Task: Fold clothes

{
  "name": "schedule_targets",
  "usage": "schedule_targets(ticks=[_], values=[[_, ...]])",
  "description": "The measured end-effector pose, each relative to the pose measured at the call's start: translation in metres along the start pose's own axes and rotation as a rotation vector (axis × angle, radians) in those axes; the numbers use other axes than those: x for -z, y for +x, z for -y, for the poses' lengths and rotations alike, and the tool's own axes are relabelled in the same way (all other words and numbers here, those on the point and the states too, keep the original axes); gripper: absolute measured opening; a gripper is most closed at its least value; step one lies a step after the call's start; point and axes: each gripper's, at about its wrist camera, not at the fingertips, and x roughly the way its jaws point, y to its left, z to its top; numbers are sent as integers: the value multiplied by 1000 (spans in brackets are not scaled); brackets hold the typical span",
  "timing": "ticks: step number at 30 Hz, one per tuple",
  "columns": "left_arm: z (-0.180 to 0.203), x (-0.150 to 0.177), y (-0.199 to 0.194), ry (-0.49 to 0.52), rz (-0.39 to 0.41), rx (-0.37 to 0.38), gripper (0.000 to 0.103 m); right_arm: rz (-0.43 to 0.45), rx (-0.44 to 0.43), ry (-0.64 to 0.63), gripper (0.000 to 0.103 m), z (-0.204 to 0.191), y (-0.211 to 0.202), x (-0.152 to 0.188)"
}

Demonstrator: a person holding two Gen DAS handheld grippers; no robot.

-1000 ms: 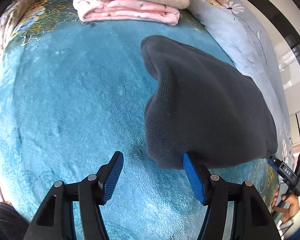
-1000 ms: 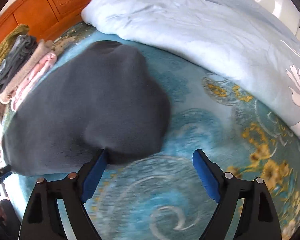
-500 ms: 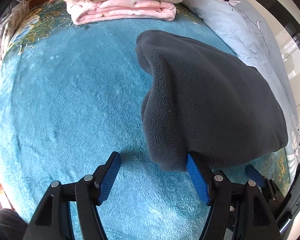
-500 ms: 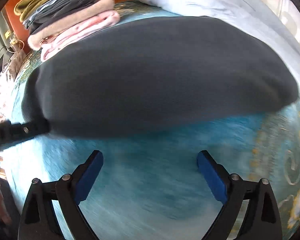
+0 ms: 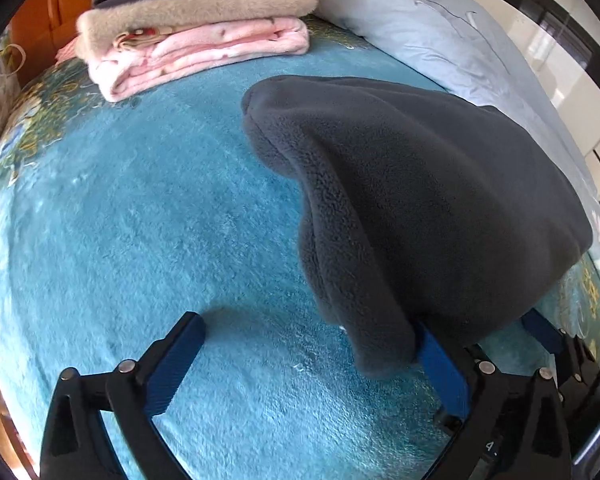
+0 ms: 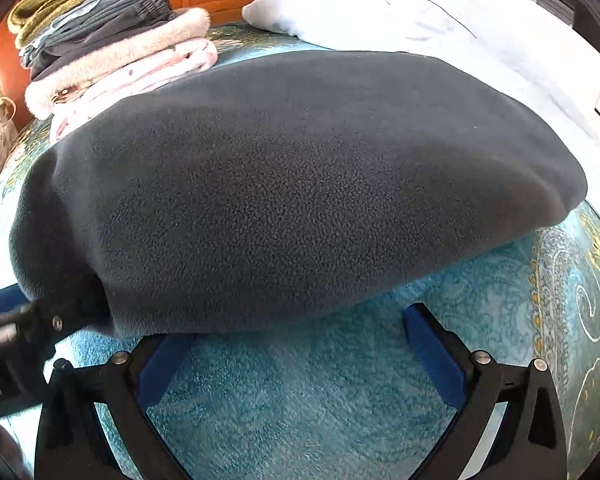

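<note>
Now your left hand-held gripper (image 5: 308, 354) and right hand-held gripper (image 6: 296, 334) both stand apart, slid under the dark grey fleece garment (image 6: 292, 184) on the teal plush blanket (image 5: 140, 220).

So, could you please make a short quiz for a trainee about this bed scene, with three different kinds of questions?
1. True or false: the left gripper is shut on the grey fleece garment.
2. Multiple choice: the lowest item in the folded pile is A) olive, B) pink, C) white.
3. Fill in: the garment lies on a ____ blanket.

Key: 1 false, both grippers stand open, the right gripper too; 2 B; 3 blue.
</note>
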Motion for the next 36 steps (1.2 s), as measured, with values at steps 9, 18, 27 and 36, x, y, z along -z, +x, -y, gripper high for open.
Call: schedule_targets(ticks=[9,18,27,36], values=[[-15,12,-6,2,122,64,103,18,79,28,103,-8,-9,14],[-23,15,-11,5,153,67,103,27,105,26,103,-8,-13,20],[-34,15,-18,-5,161,80,103,28,99,28,103,-1,-13,23],[-46,15,-25,-6,165,85,103,29,82,38,103,-6,-4,10]])
